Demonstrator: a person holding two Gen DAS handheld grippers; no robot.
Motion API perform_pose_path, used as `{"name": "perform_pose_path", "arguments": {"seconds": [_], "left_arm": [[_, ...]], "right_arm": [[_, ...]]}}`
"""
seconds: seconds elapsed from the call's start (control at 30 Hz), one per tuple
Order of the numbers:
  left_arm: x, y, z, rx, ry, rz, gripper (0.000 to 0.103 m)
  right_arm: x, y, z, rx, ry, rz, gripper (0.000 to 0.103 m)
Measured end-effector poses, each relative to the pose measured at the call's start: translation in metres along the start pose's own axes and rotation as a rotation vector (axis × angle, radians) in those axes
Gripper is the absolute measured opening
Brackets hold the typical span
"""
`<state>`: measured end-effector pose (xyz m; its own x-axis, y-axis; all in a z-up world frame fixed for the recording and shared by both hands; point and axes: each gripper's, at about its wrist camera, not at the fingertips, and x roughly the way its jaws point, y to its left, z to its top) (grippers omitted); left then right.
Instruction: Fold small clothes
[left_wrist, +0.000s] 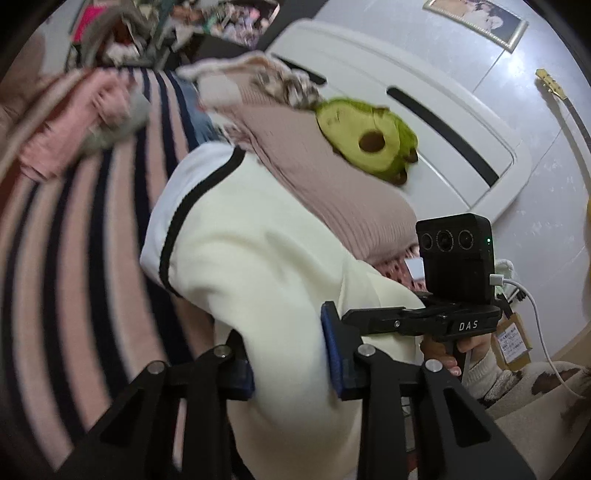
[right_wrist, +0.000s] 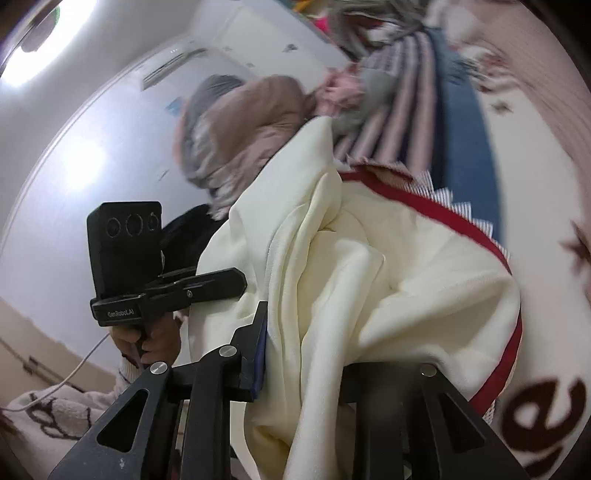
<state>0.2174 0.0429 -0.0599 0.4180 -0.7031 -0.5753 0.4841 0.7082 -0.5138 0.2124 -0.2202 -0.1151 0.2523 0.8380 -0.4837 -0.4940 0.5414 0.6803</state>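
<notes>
Left gripper (left_wrist: 291, 365) and right gripper (right_wrist: 303, 354) are both clamping the cream top (left_wrist: 266, 258); you're holding it bunched, no fold showing yet.

White letters "DAS" stand on the black gripper body (left_wrist: 468, 325); "GenRoboLAI" stands on the other black gripper body (right_wrist: 120, 314).

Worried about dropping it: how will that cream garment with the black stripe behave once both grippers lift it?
The cream garment is probably floppy: it bunches into soft folds between the left gripper and the right gripper. Likely light, and it will sag between them.
</notes>
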Motion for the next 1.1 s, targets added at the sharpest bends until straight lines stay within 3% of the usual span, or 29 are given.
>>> {"name": "perform_pose_path", "arguments": {"seconds": [0.27, 0.47, 0.67, 0.83, 0.97, 1.1], "left_arm": [[-0.141, 0.013, 0.022, 0.030, -0.170, 0.180, 0.025], [-0.258, 0.004, 0.034, 0.086, -0.294, 0.361, 0.025], [-0.345, 0.013, 0.032, 0.089, -0.342, 0.521, 0.025], [-0.385, 0.052, 0.022, 0.033, -0.358, 0.617, 0.025], [-0.385, 0.112, 0.011, -0.054, -0.330, 0.603, 0.025], [-0.366, 0.172, 0.001, -0.133, -0.272, 0.582, 0.025]], "right_arm": [[0.058, 0.103, 0.055, -0.208, 0.031, 0.130, 0.019], [0.100, 0.212, 0.096, -0.404, 0.031, 0.249, 0.019], [0.139, 0.287, 0.114, -0.513, 0.057, 0.354, 0.019], [0.188, 0.323, 0.109, -0.549, 0.130, 0.410, 0.019], [0.222, 0.327, 0.099, -0.557, 0.175, 0.385, 0.019], [0.266, 0.303, 0.107, -0.515, 0.227, 0.316, 0.019]]}}
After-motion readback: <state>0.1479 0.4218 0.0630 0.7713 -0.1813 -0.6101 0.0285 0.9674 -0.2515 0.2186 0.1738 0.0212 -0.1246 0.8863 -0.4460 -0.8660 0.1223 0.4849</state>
